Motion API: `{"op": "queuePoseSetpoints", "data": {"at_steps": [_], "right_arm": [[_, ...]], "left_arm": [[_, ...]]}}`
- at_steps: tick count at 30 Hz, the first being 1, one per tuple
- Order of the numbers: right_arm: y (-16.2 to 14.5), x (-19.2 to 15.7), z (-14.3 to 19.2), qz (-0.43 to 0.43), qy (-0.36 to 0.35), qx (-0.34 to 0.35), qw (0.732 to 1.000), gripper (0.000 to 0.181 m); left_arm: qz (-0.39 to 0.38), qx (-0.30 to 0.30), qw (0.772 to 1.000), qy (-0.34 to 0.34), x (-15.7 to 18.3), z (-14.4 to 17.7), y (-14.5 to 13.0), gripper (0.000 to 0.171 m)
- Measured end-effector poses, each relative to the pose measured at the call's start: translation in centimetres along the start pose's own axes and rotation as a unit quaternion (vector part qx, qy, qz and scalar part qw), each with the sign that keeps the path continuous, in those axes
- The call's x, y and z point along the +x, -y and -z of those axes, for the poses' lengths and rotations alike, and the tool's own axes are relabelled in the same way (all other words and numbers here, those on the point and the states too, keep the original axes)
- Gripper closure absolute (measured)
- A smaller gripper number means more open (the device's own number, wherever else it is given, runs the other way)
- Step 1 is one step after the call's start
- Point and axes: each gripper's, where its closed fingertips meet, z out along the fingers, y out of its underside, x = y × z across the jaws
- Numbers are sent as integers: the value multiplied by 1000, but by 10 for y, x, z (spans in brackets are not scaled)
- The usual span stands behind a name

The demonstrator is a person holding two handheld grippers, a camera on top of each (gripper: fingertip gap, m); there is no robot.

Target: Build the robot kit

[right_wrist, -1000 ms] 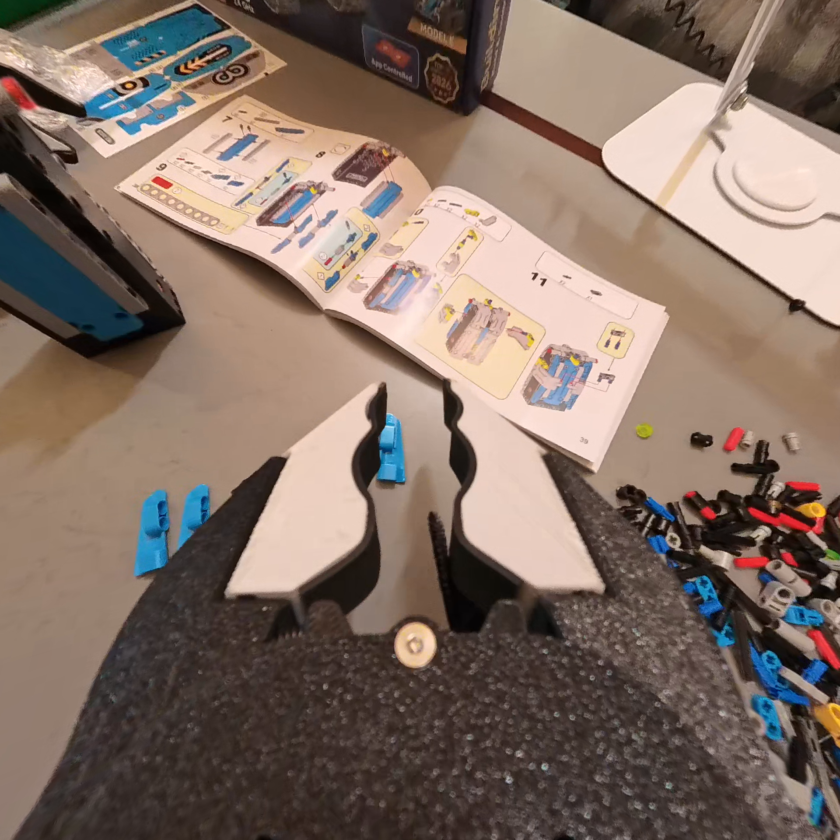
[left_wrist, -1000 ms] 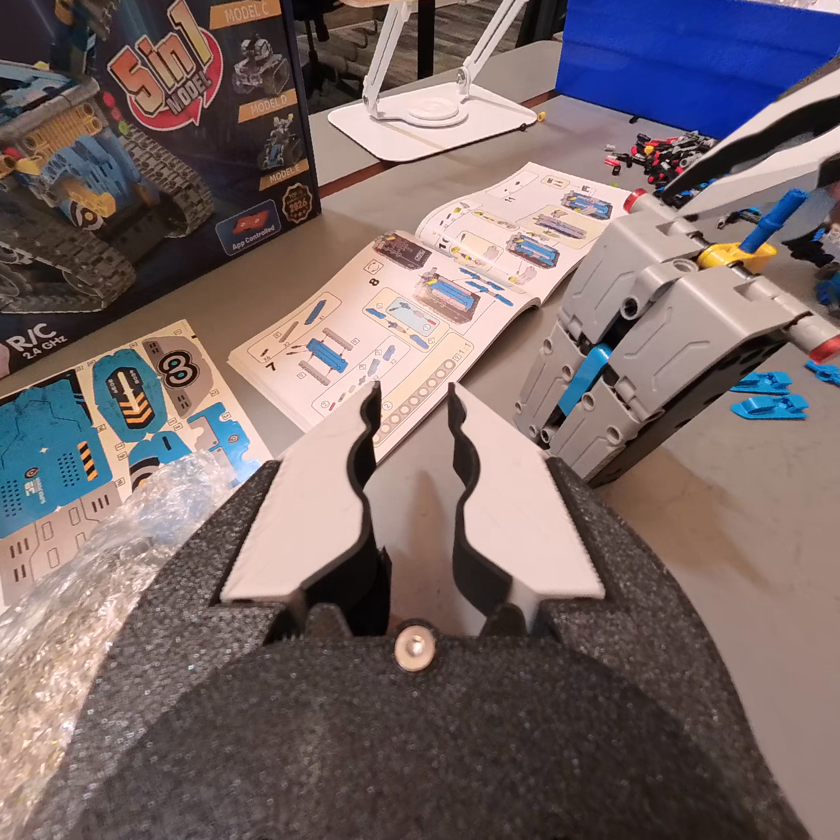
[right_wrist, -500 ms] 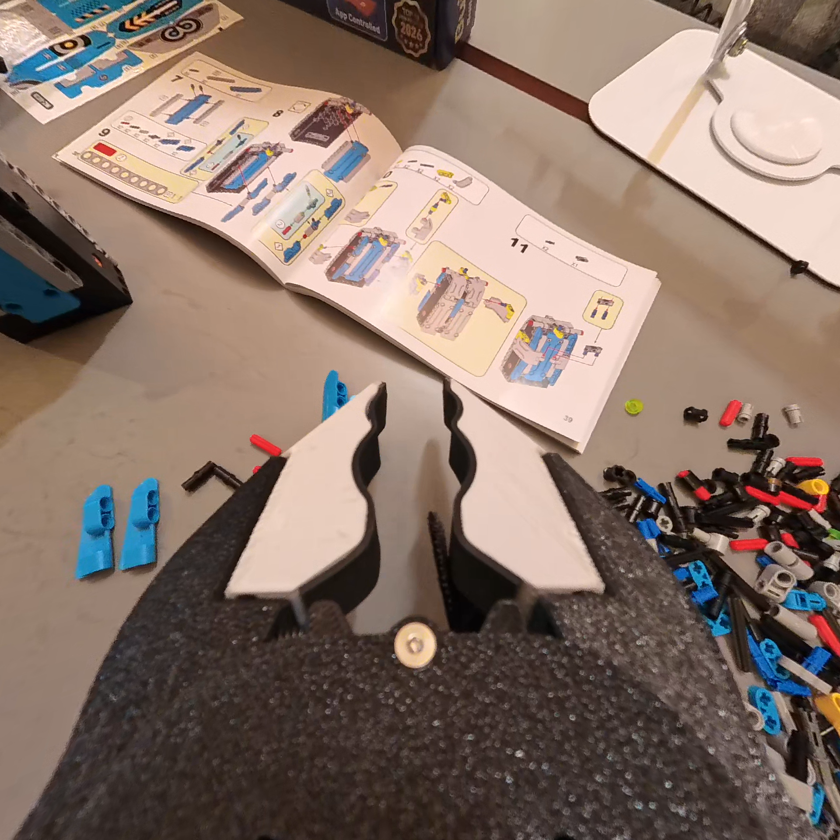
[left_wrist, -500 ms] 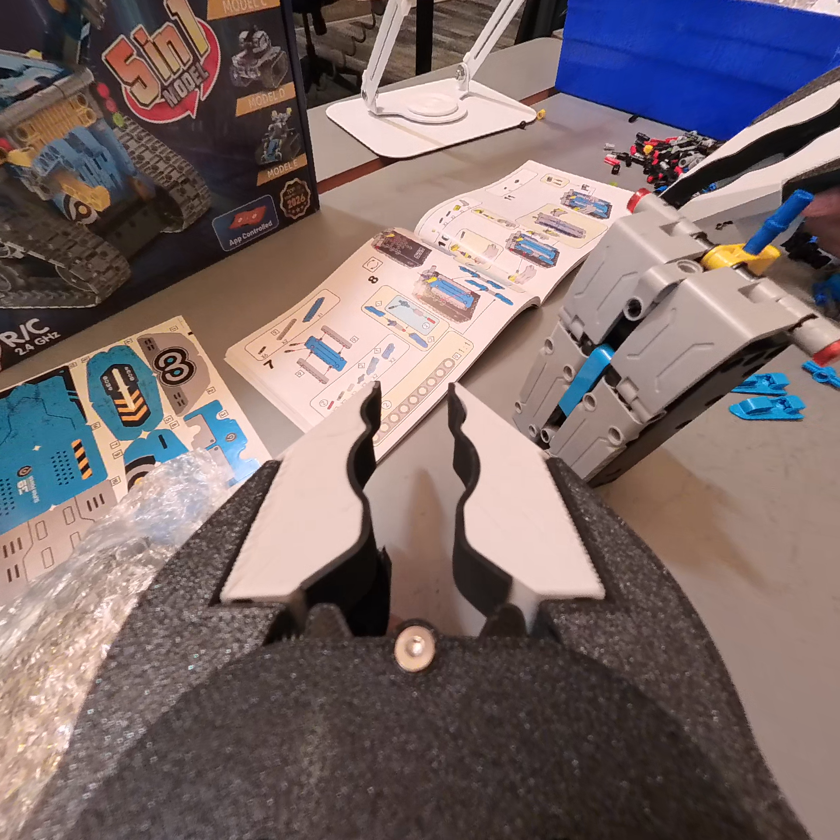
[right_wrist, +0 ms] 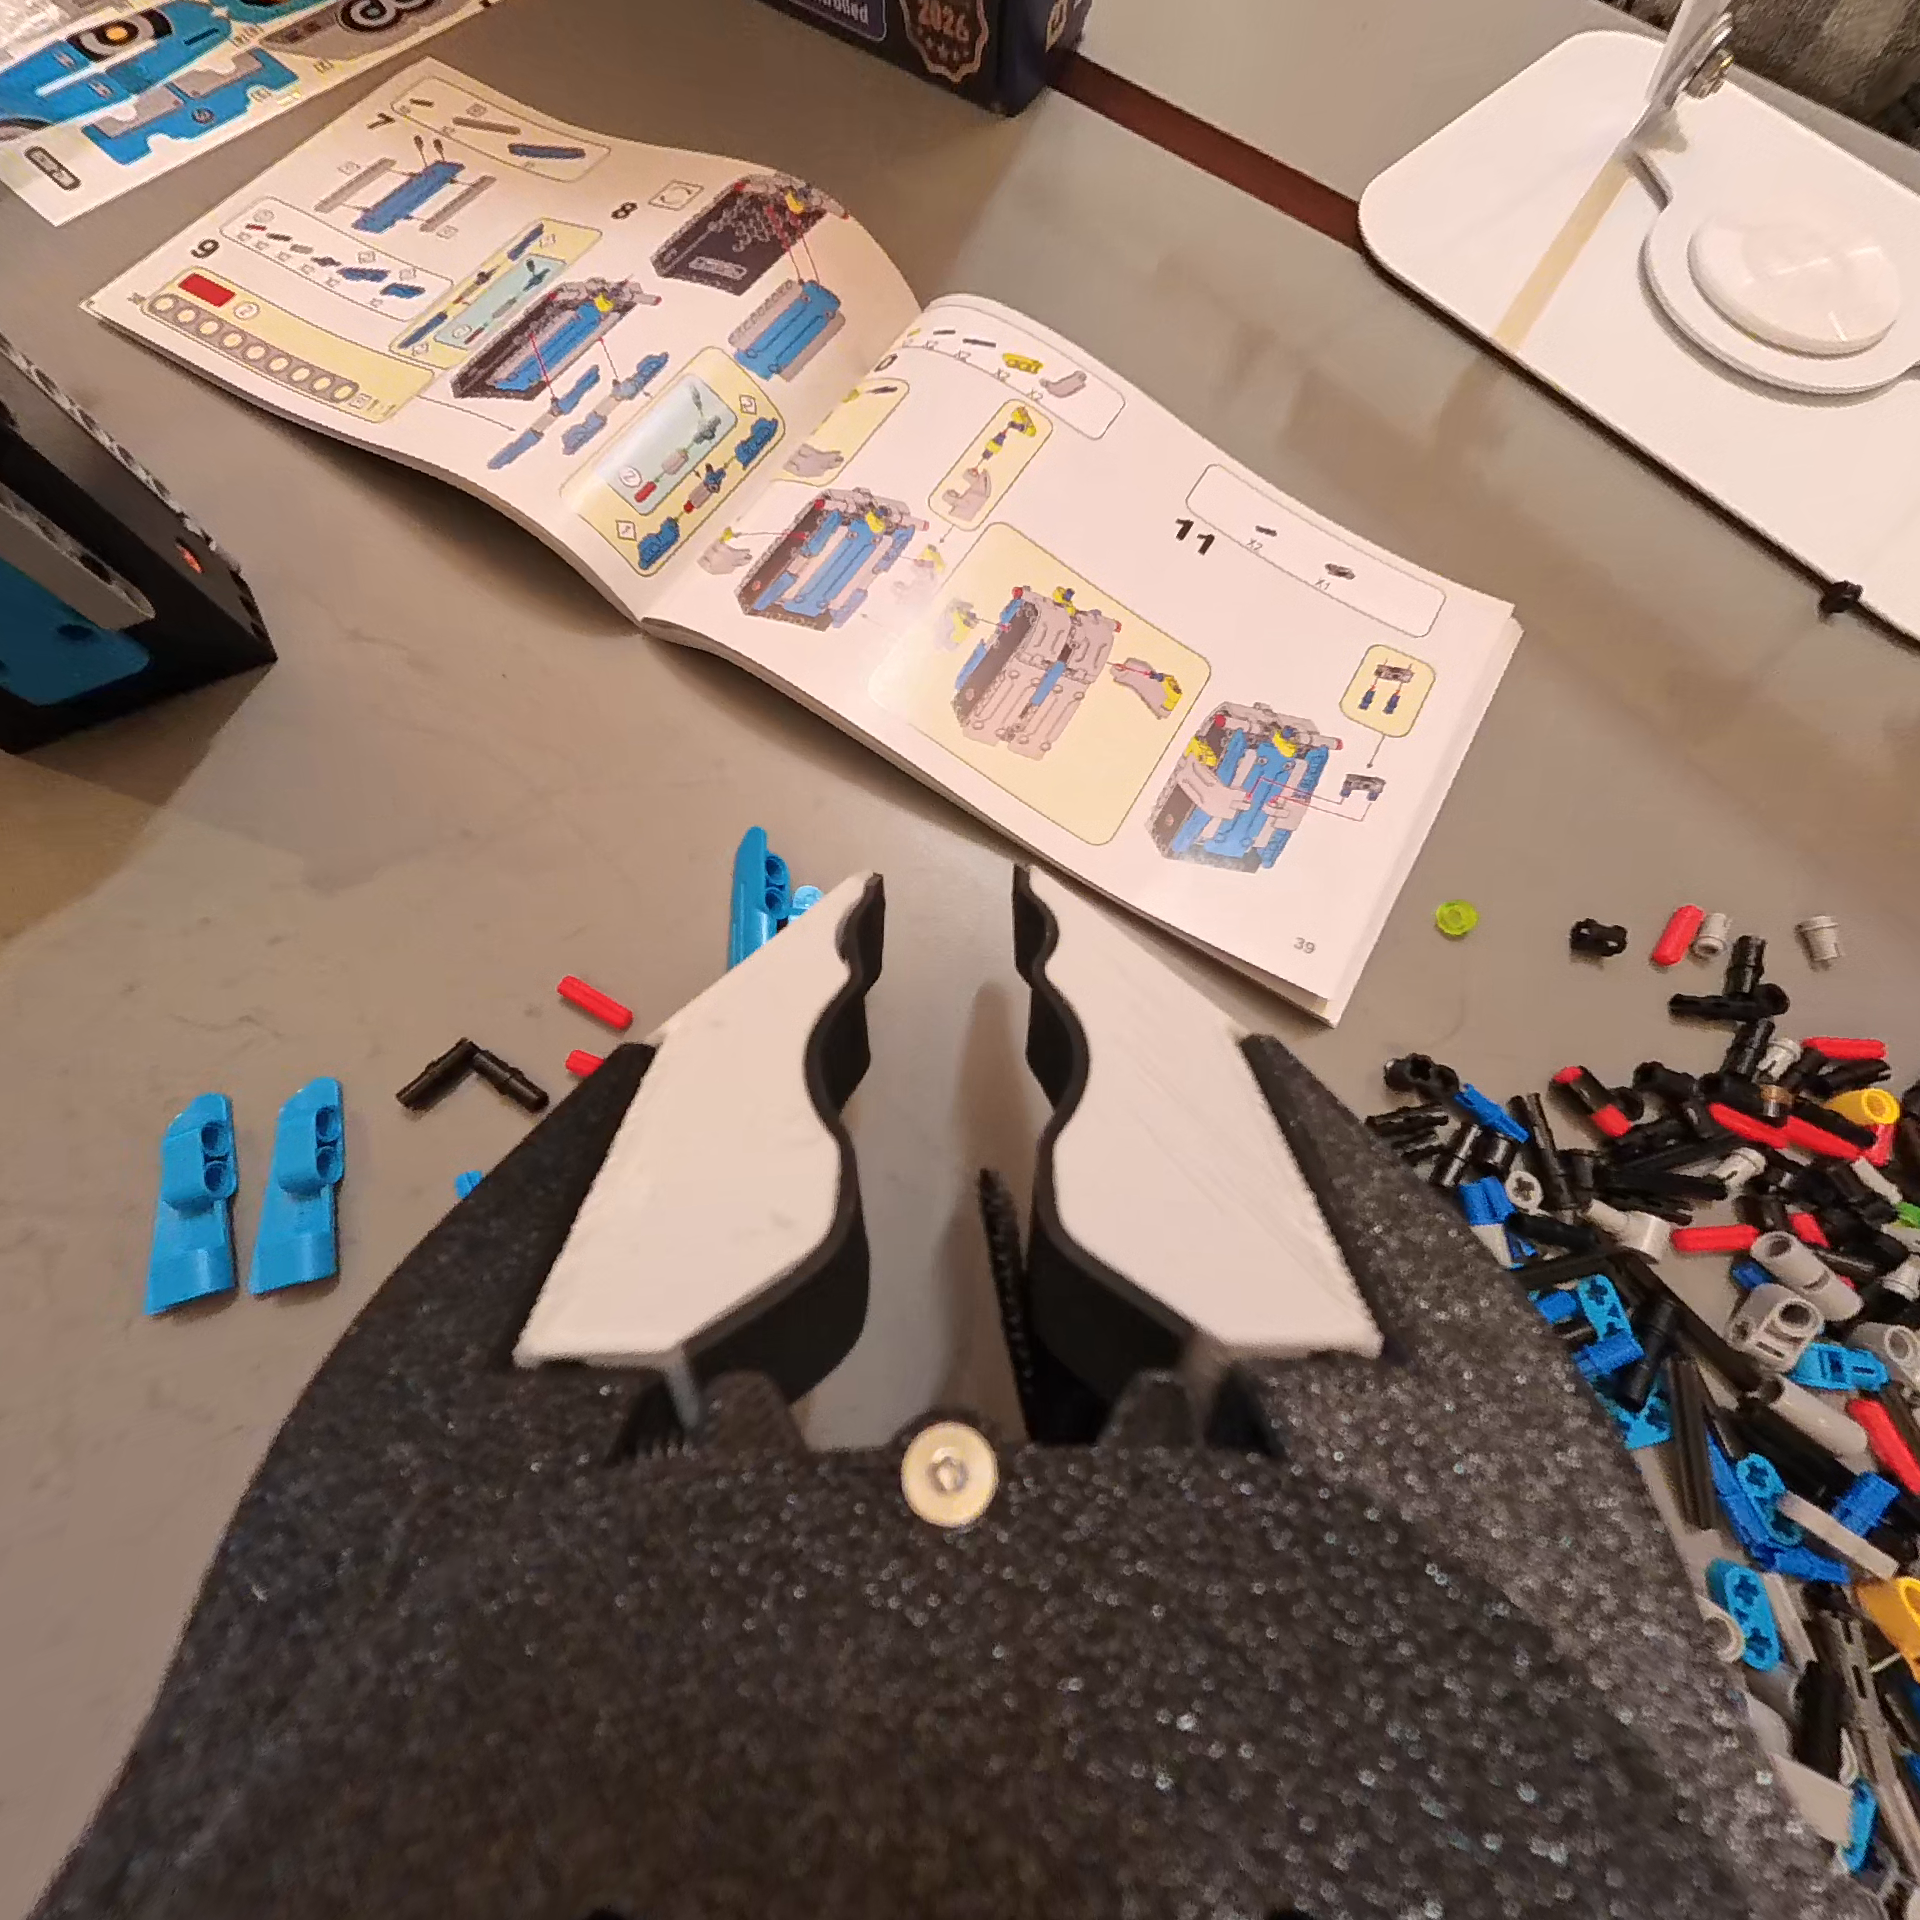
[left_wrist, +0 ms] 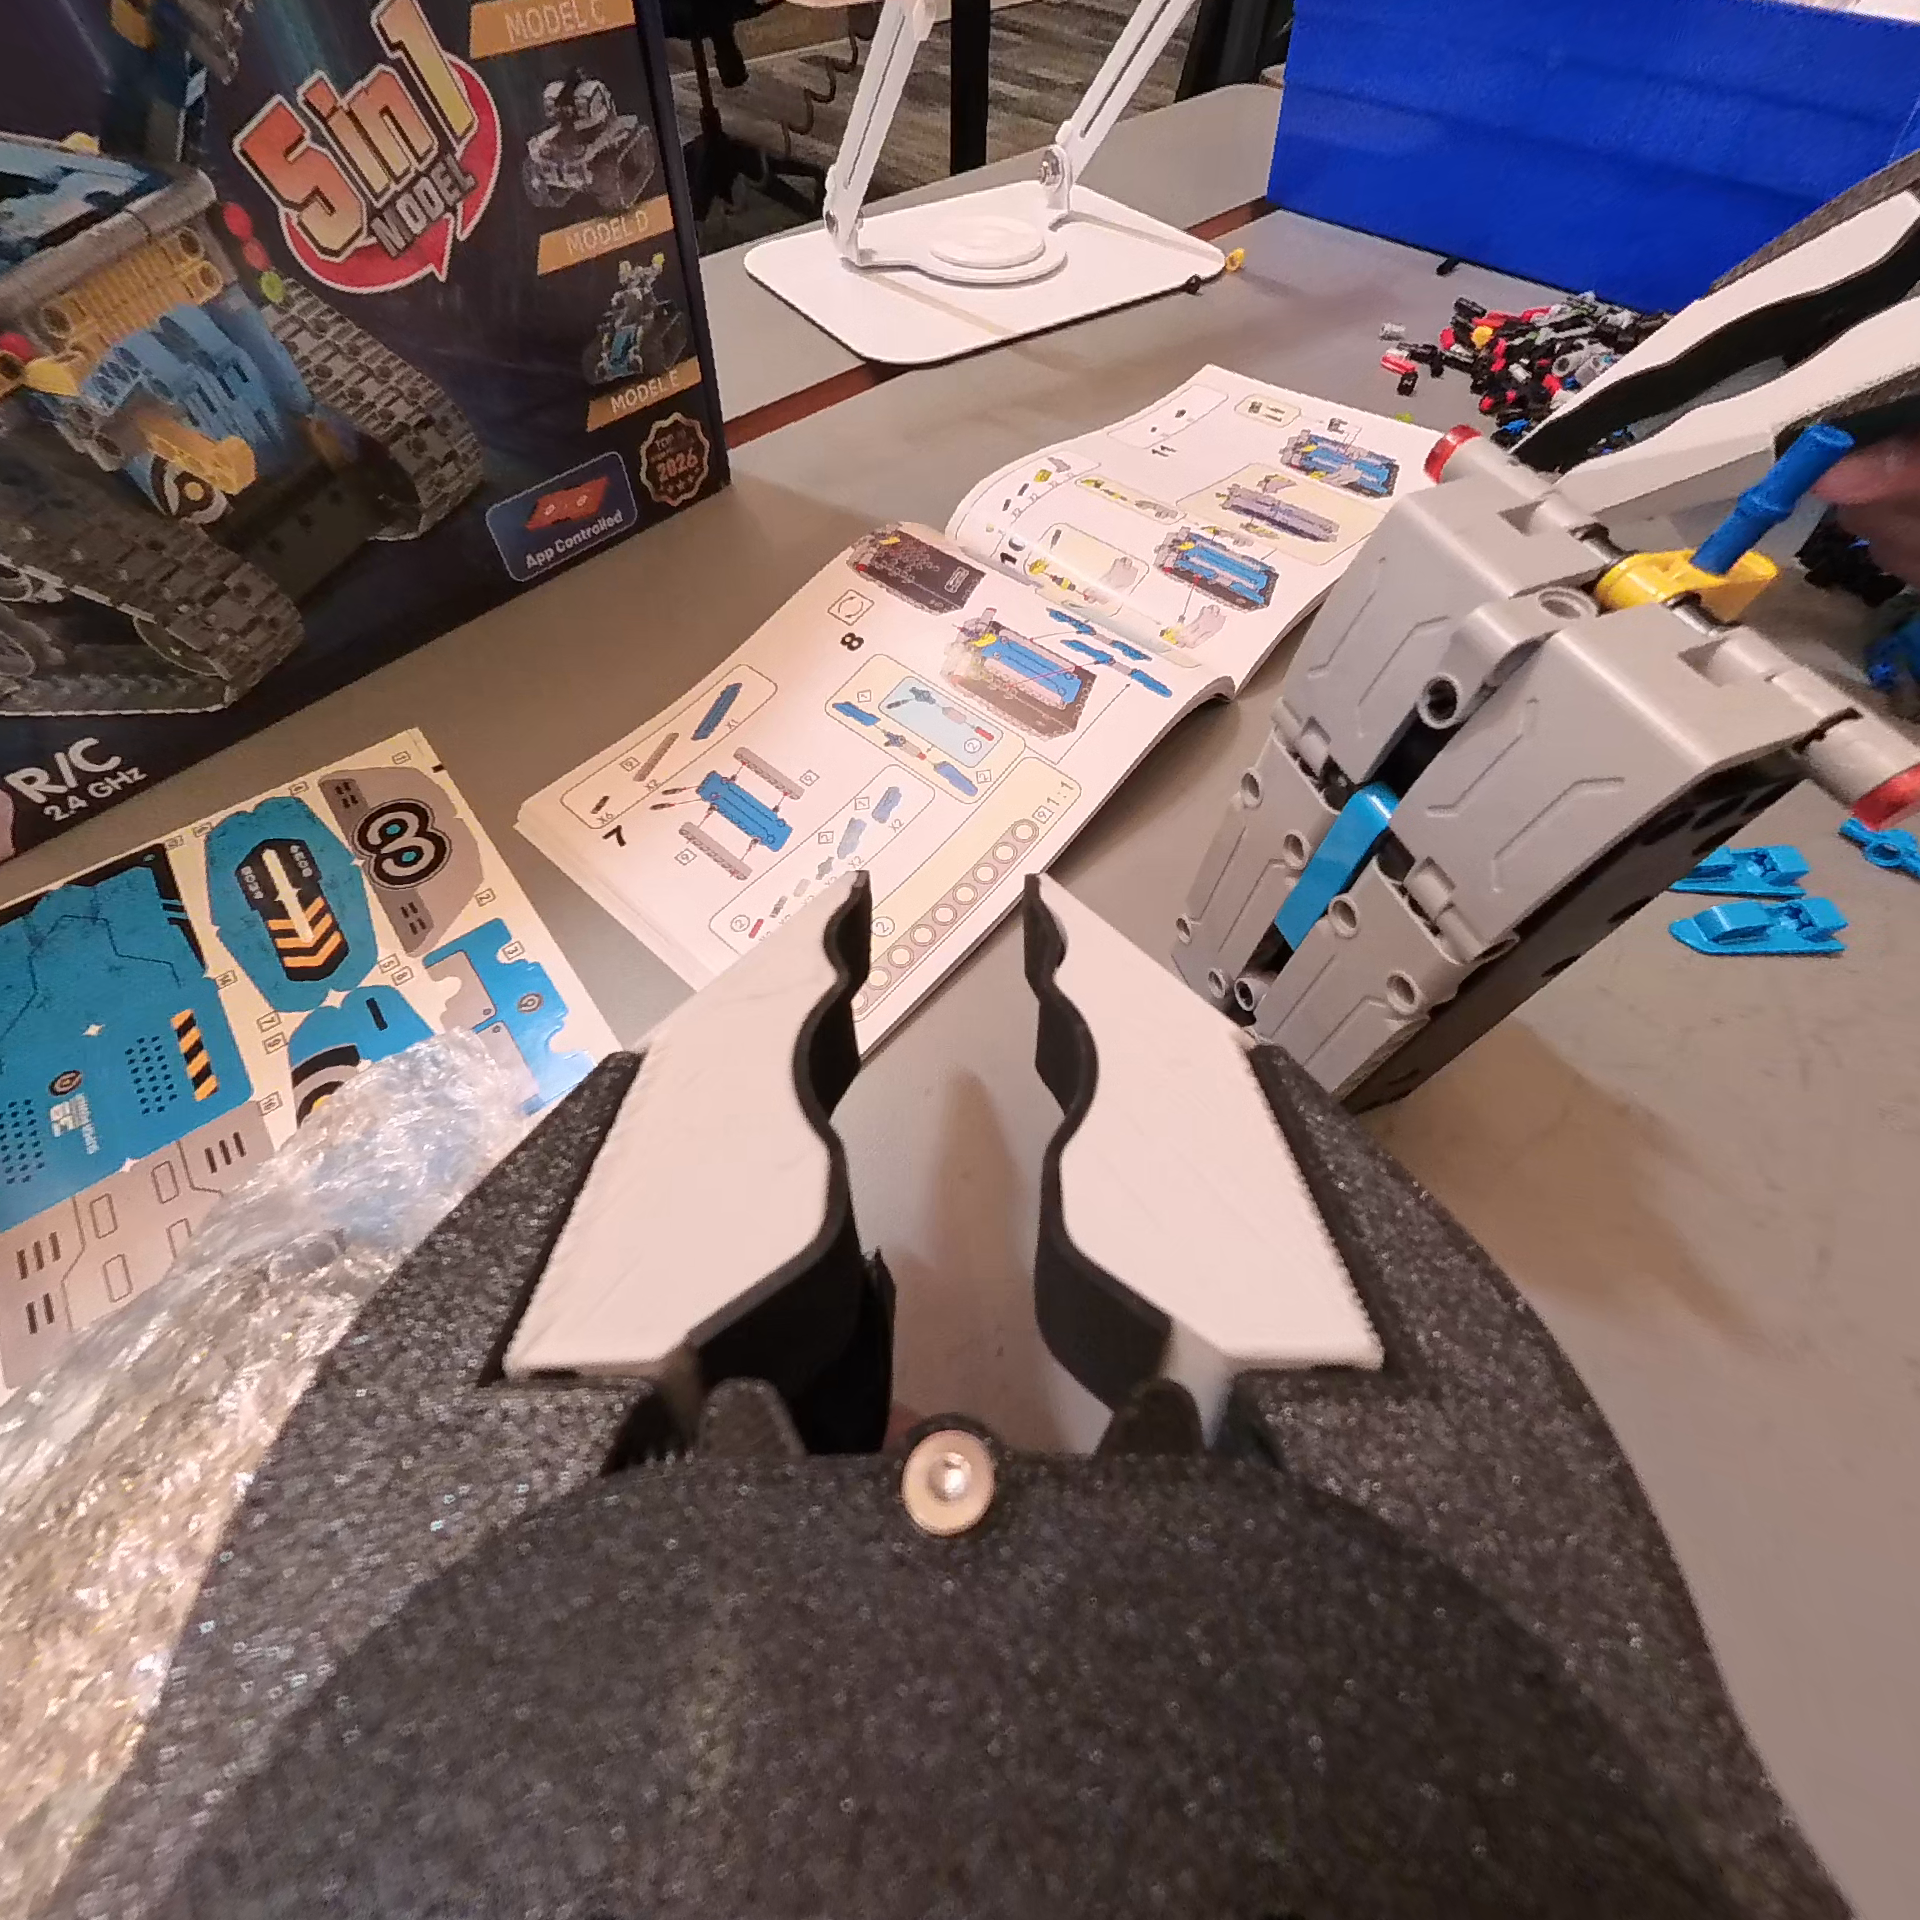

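Looking down the left tongs (left_wrist: 940, 904), they're spread open with nothing in them, hanging over the near edge of the open instruction booklet (left_wrist: 935, 727). Crinkly bubble wrap (left_wrist: 208, 1299) sits just beside them on the left and laps over a sticker sheet (left_wrist: 208, 987). Off to their right, close but not touching, there's a half-built grey model (left_wrist: 1507, 779) tilted up on the surface (left_wrist: 1610, 1299), with a blue axle (left_wrist: 1766, 509) poking out of a yellow connector on top. The kit box (left_wrist: 312, 364), a white stand (left_wrist: 977, 260) and a blue bin (left_wrist: 1558, 125) are way at the back.

The right tongs (right_wrist: 948, 899) are open and empty too, over bare surface just short of the booklet's near corner. The closest thing is a blue piece (right_wrist: 750, 894) right by the left tip; can't tell if it actually touches. A red pin (right_wrist: 594, 1003) and a black angled connector (right_wrist: 468, 1081) lie a bit further left, then a pair of blue pieces (right_wrist: 244, 1195) side by side. The big pile of small parts (right_wrist: 1714, 1247) is near on the right. The model is well apart from these tongs, at the far left edge of their view.
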Motion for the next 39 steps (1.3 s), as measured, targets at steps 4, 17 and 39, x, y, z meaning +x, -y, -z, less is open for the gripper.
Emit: {"op": "queuePoseSetpoints", "data": {"at_steps": [4, 17, 39], "right_arm": [[-1, 0, -1, 1, 0, -2, 1000, 157], [-4, 1, -2, 5, -4, -8, 1000, 157], [-5, 1, -2, 6, -2, -11, 1000, 157]], "left_arm": [[0, 0, 1000, 0, 0, 0, 0, 143], [0, 0, 1000, 0, 0, 0, 0, 143], [-3, 0, 1000, 0, 0, 0, 0, 143]]}}
